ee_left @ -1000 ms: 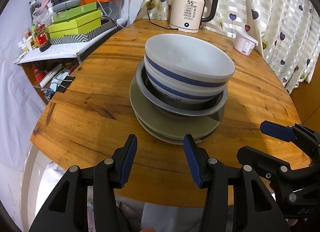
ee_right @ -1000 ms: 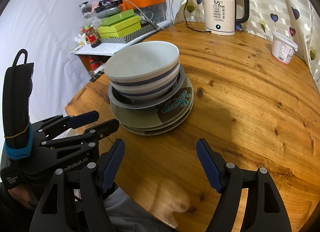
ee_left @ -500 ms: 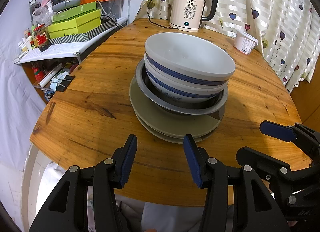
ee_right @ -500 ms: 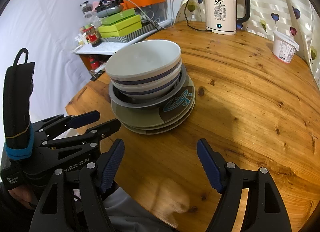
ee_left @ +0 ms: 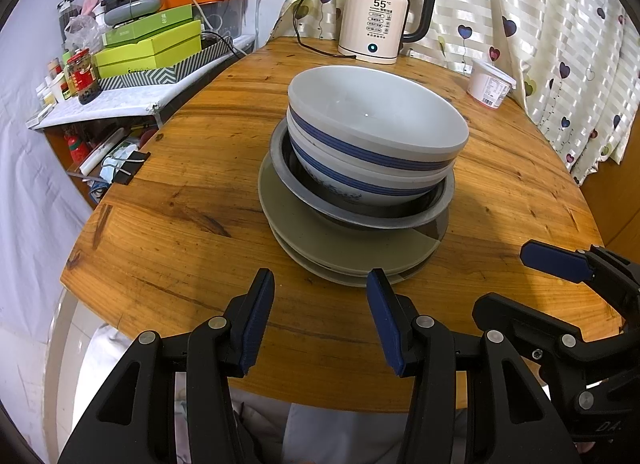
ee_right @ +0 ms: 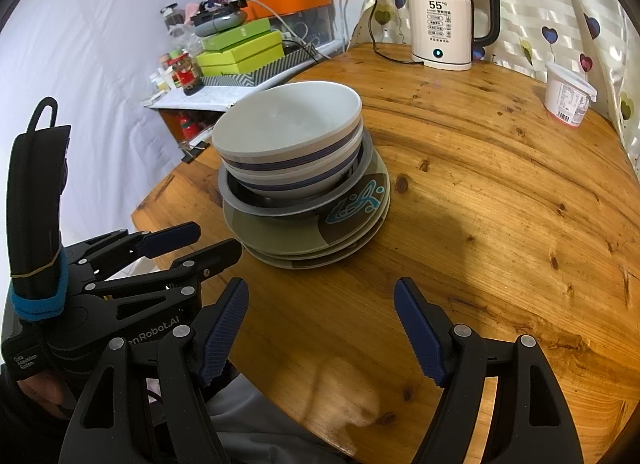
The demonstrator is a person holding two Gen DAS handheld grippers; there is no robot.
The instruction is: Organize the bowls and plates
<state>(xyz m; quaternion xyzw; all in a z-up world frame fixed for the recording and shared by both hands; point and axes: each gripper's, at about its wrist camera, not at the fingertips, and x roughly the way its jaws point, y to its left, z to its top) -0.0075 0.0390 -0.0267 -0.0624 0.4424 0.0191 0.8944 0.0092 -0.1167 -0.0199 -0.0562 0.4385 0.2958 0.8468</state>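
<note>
Hidden and cut-off parts

The bowls (ee_left: pixel 376 136) cover the middle of the plates (ee_left: pixel 340 248). The small print on the kettle (ee_right: pixel 440 20) is unreadable. The tub (ee_right: pixel 568 98) label is too small.

Ahead of my left gripper (ee_left: pixel 320 316) the bowls (ee_left: pixel 376 136) sit nested in a metal basin (ee_left: pixel 360 212), on stacked plates (ee_left: pixel 320 240), on the table (ee_left: pixel 180 224). My right gripper (ee_right: pixel 320 328) is beside it. Behind stands the kettle (ee_left: pixel 380 16); a tub (ee_left: pixel 490 82) is to the right.
</note>
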